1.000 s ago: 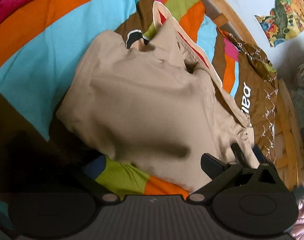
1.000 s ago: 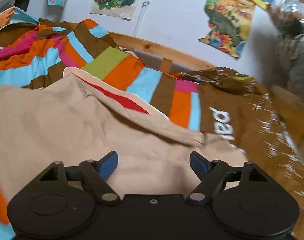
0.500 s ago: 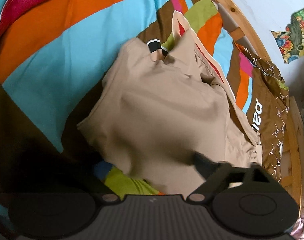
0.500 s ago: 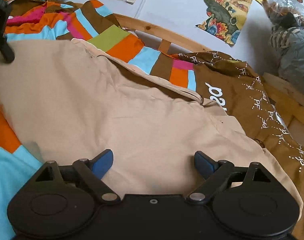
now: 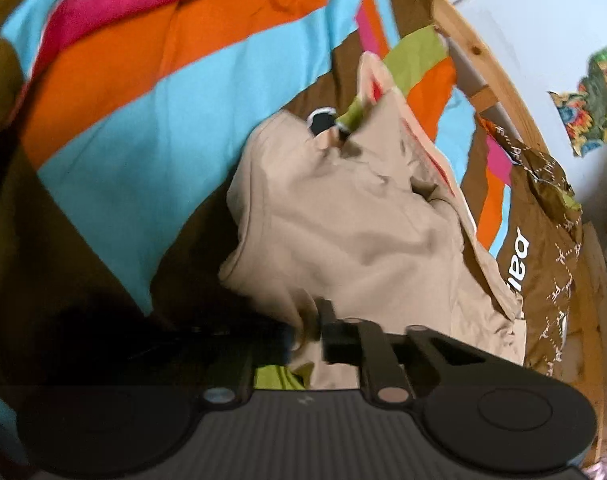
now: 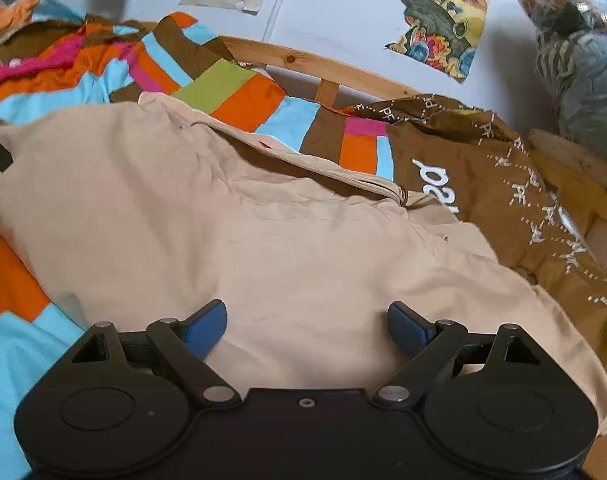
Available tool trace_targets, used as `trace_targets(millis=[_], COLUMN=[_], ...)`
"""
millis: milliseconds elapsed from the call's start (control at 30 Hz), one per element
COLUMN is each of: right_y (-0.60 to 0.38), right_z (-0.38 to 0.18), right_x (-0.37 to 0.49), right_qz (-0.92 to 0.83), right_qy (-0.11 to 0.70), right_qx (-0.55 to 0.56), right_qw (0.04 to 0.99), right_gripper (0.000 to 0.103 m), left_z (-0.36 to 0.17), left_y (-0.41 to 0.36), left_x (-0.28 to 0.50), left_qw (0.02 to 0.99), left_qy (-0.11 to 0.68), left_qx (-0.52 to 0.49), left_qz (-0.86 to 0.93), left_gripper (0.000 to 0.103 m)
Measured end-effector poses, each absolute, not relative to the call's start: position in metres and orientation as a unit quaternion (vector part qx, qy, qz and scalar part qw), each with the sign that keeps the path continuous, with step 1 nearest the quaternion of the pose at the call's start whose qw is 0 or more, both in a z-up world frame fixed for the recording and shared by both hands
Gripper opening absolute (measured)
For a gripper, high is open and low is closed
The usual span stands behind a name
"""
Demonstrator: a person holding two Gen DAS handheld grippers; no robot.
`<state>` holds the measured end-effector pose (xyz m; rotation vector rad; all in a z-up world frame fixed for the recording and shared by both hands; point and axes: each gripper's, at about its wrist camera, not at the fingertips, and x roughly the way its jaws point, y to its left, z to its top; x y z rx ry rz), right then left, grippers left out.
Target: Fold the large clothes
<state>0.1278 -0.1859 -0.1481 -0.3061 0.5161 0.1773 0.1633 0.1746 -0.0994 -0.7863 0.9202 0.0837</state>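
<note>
A large beige garment lies crumpled on a striped bedcover. My left gripper is shut on the garment's near edge, with cloth bunched between its fingers. The left finger is lost in shadow. In the right wrist view the same garment spreads flatter, and a red lining shows along its far hem. My right gripper hovers just above it, open, with nothing between its blue pads.
A brown cloth with white lettering lies to the right of the garment. Behind it runs the wooden bed frame, against a wall with posters. A plastic-wrapped bundle sits at far right.
My left gripper has gone from open to shut on the garment's near edge. The right gripper has drawn back over the garment, which now lies flatter, and stays open.
</note>
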Motion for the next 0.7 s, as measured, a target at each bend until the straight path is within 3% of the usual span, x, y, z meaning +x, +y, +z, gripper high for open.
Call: trace_targets(millis=[100,167,233,367,700], right_y=[-0.189,-0.191,-0.199,-0.229,-0.351], right_z=[-0.143,-0.134,-0.12,-0.091,-0.026], right_x=[0.127,0.128,0.128,0.135,0.138], right_qz=[0.103,0.117,0.127,0.15,0.082], right_qy=[0.258,0.261,0.262,0.268,0.245], right_qx=[-0.133,-0.114,-0.072,0.055,0.271], right_qw=[0.951,0.951,0.954,0.95,0.927], right_gripper=[0.076,0.063,0.058,0.053,0.053], left_z=[-0.082,-0.062,-0.042,0.005,0.08], left_y=[0.157,0.143,0.132,0.098,-0.067], left_x=[0.158,0.152,0.148,0.154,0.183], left_qw=[0.857,0.883,0.902,0.927,0.938], left_qy=[0.407,0.378,0.353,0.332,0.295], left_qx=[-0.315,-0.278,-0.248,-0.162,0.074], left_qz=[0.033,0.019,-0.013,-0.06,-0.168], left_gripper=[0.001,0.001,0.001,0.001,0.0])
